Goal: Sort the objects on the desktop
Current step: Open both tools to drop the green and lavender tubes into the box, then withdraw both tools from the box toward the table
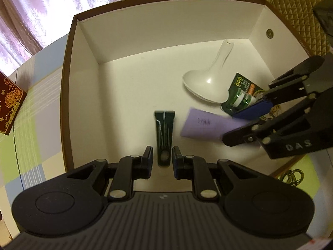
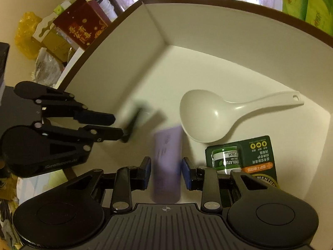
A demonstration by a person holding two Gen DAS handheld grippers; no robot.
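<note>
Daylight glows through the curtain (image 1: 27, 14) beyond the jaws, blown out to pale pink-white. The white box (image 1: 145, 31) ahead is evenly, dimly lit with soft shadows. A small glare spot sits on the spoon (image 1: 205, 82). The purple tube (image 2: 166, 162) between the right jaws and the black clip (image 2: 133, 125) are motion-blurred. Fisheye bending curves every edge.

The box (image 1: 87, 41) is open at the top, its left half bare floor up to the walls. The right half is crowded: spoon (image 1: 205, 83), green packet (image 1: 241, 95) just beside its bowl, and purple tube (image 1: 206, 128) near both. A dark clip (image 1: 164, 133) lies mid-floor between the left gripper's (image 1: 162, 158) parted fingers. The right gripper (image 2: 166, 173) straddles the tube, blocking that side.
</note>
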